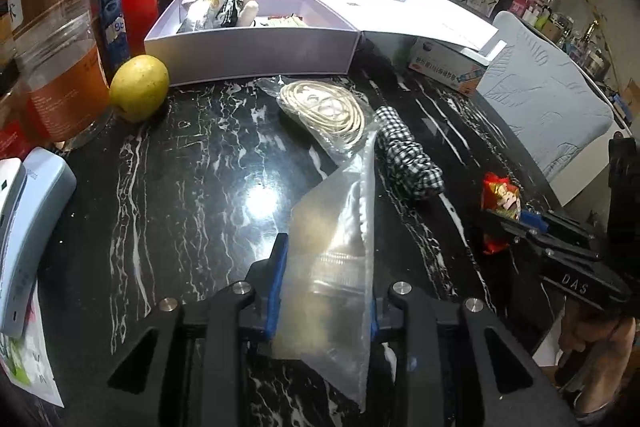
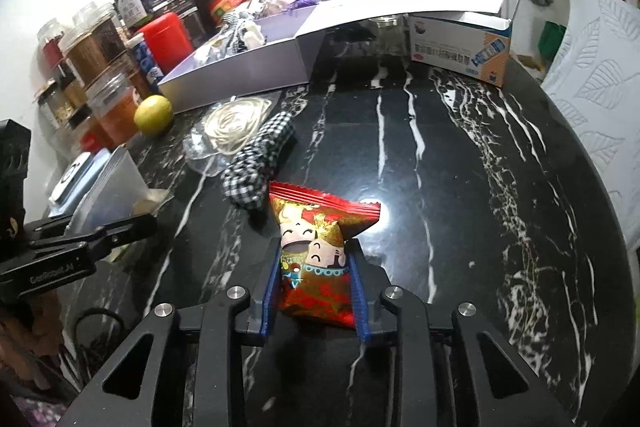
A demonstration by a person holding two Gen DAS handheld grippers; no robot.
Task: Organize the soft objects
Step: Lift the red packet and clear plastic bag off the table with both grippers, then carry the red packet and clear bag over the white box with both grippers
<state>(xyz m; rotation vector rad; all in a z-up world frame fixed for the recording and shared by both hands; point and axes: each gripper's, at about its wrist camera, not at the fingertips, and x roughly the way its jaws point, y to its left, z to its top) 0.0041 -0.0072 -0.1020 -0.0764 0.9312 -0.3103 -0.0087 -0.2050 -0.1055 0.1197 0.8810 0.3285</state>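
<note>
A: State the pose of each gripper.

B: The left gripper [image 1: 324, 291] angles down toward the table [image 1: 180, 187], with its blue pads clamped on a clear bag [image 1: 336, 259]. The right gripper [image 2: 314, 287] angles down likewise, pads pressed on both sides of a snack packet [image 2: 316, 259].

A: Describe the held items.

B: The bag is frosted and flat, its upper end tapering toward a bagged cord coil [image 1: 320, 107]. The packet is red foil with cartoon faces and a serrated top edge. A checked cloth [image 2: 256, 163] lies just beyond it, near the open box [image 2: 240, 75].
</note>
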